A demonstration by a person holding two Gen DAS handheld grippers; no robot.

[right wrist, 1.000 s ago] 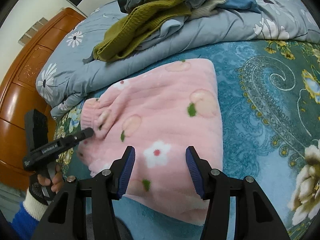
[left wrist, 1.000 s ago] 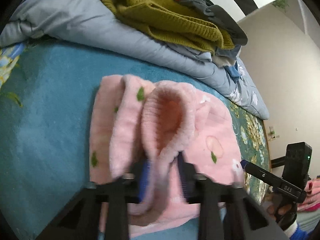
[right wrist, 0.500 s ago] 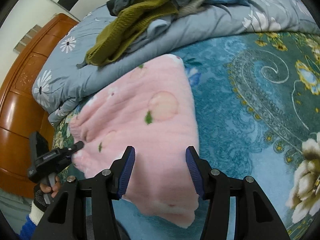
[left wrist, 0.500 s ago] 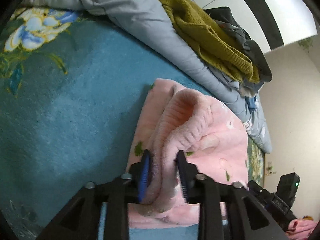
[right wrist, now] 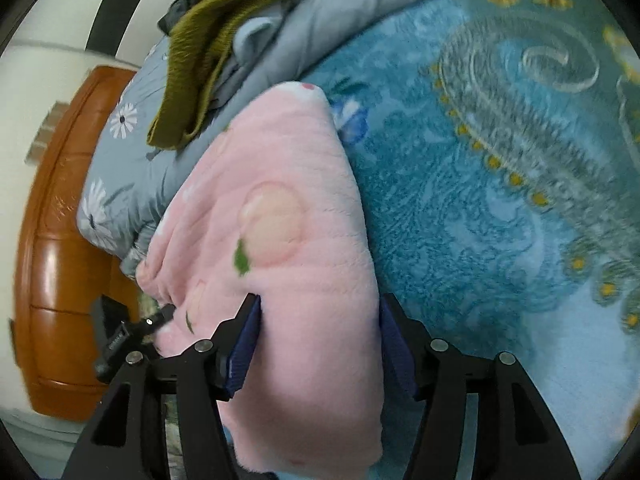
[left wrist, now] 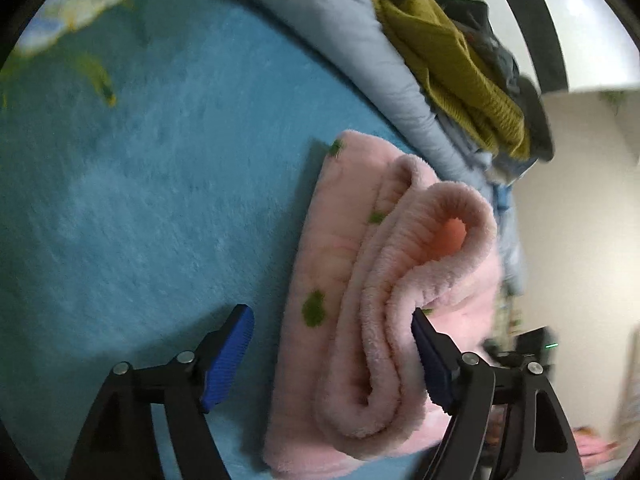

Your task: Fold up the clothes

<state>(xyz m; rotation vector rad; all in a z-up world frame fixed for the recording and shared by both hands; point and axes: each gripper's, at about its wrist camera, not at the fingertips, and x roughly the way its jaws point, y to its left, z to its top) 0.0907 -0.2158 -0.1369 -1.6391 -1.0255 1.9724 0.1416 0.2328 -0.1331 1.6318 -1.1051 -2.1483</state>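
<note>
A pink fleece garment (left wrist: 360, 300) with green leaf and peach prints lies folded on the blue bedspread (left wrist: 140, 200). Its ribbed cuff curls up at the near end. My left gripper (left wrist: 332, 356) is open, its jaws spread wide around the folded edge, the right pad touching the fleece. In the right wrist view the same garment (right wrist: 288, 240) fills the space between the jaws of my right gripper (right wrist: 320, 344), which is open with both pads against the fabric. The left gripper's tip (right wrist: 160, 316) shows at the garment's far left edge.
A grey-blue floral duvet (right wrist: 132, 152) lies bunched behind the garment, with a mustard knit sweater (left wrist: 452, 60) and dark clothes piled on it. A wooden headboard (right wrist: 60, 240) stands at the left in the right wrist view. Patterned bedspread (right wrist: 500, 180) stretches to the right.
My left gripper has opened and let go of the ribbed cuff fold. The garment now lies further folded, and my right gripper has moved forward so the fabric sits between its pads.
</note>
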